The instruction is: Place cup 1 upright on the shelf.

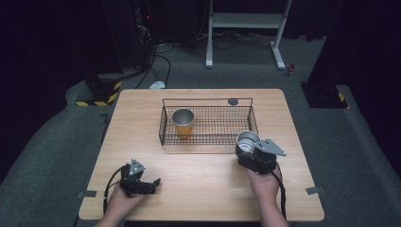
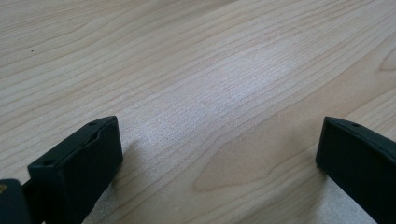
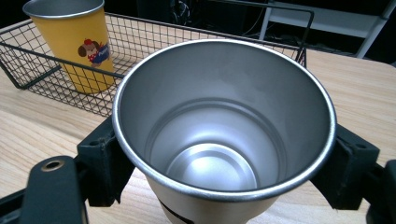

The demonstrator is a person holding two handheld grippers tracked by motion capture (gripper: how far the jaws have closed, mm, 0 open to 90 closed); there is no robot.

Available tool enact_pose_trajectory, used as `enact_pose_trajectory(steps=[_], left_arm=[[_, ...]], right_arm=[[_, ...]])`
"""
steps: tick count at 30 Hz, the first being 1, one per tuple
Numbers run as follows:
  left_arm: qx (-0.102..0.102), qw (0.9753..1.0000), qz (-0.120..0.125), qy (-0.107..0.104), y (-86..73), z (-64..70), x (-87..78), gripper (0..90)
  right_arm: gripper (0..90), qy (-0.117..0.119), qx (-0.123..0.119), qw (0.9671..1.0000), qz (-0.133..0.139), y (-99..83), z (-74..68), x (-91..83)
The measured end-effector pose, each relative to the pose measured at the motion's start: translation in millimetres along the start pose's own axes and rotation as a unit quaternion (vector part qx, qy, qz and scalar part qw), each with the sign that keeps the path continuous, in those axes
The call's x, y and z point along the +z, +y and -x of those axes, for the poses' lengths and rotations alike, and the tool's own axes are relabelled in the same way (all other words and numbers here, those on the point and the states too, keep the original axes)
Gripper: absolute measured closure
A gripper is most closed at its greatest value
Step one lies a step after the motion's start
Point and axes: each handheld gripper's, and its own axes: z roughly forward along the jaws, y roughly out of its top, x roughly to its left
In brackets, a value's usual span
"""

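Note:
A black wire basket [image 1: 206, 99] [image 3: 154, 37] stands at the middle back of the wooden table [image 1: 203, 189]. Upright in its left part is a yellow cup [image 1: 183, 123] [image 3: 74, 42] with a cartoon print and a steel inside. My right gripper [image 1: 247, 147] [image 3: 224, 172] is shut on a second steel cup [image 1: 247, 140] [image 3: 224, 126], pale outside, held upright just outside the basket's front right corner. Both jaws press its sides below the rim. My left gripper [image 1: 150, 185] [image 2: 219, 158] rests low over the front left of the table, open, with bare wood between its jaws.
A small dark round disc [image 1: 232, 101] lies on the table behind the basket. Grey tape tabs [image 1: 314, 190] mark the table's front edges. A white desk frame [image 1: 246, 21] and cables stand on the floor beyond. A hazard-striped base [image 1: 101, 94] sits at the back left.

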Motion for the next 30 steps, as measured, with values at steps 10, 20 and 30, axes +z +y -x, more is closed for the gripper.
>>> enact_pose_trajectory(steps=[10, 20, 30], left_arm=[[0.000, 1.0000, 0.000, -0.001, 0.0, -0.5, 0.0, 0.6], [-0.002, 1.0000, 0.000, -0.001, -0.3, -0.2, -0.1, 0.6], [0.000, 1.0000, 0.000, -0.001, -0.1, -0.5, 0.0, 0.5]], right_arm=[[18.4, 0.008, -0.006, 0.9999, 0.010, 9.2, -5.6, 4.6], [18.4, 0.011, -0.007, 0.9998, 0.017, 18.2, -7.8, 4.6], [18.4, 0.014, -0.010, 0.9996, 0.023, 30.2, -13.0, 8.7]])
